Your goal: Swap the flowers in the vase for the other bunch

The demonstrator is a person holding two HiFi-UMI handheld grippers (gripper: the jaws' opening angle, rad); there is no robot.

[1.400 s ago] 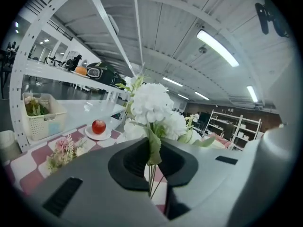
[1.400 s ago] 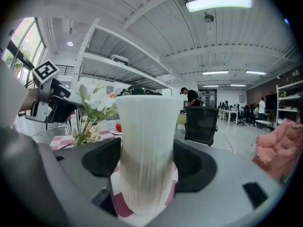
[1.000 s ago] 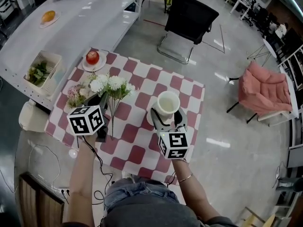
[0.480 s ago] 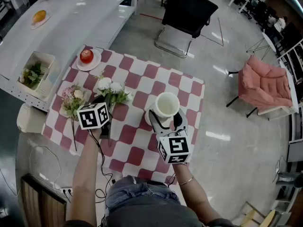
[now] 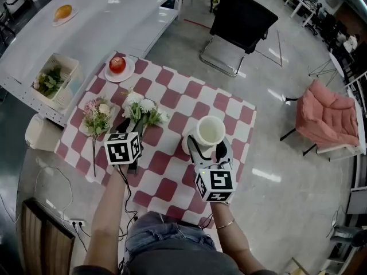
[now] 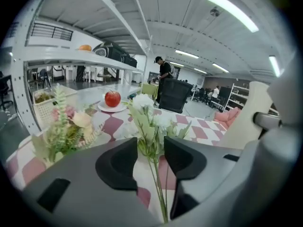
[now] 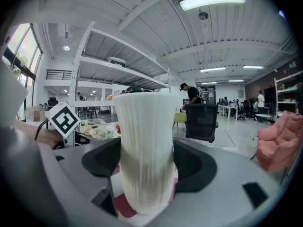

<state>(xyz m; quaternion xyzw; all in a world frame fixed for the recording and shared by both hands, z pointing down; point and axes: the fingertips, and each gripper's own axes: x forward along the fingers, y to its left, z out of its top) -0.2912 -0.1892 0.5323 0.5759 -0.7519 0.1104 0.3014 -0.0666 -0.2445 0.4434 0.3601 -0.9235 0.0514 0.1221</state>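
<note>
Lowered onto the red-and-white checked desk [image 5: 172, 176], the white-flowered green-stemmed bunch [image 5: 143, 110] lies with its stems between the left tongs [image 6: 150, 161], which have just been spreading; the right tongs [image 7: 147, 167] pinch the white ribbed vase [image 5: 210, 132].

My head cam looked steeply down on the whole checkered table [image 5: 172, 153]. The left gripper [image 6: 150, 151] cam sat low, nose-close to the white flowers [image 6: 142, 103], and the right gripper [image 7: 147, 162] cam hugged the vase [image 7: 144, 136]. All three shared that tabletop.
</note>
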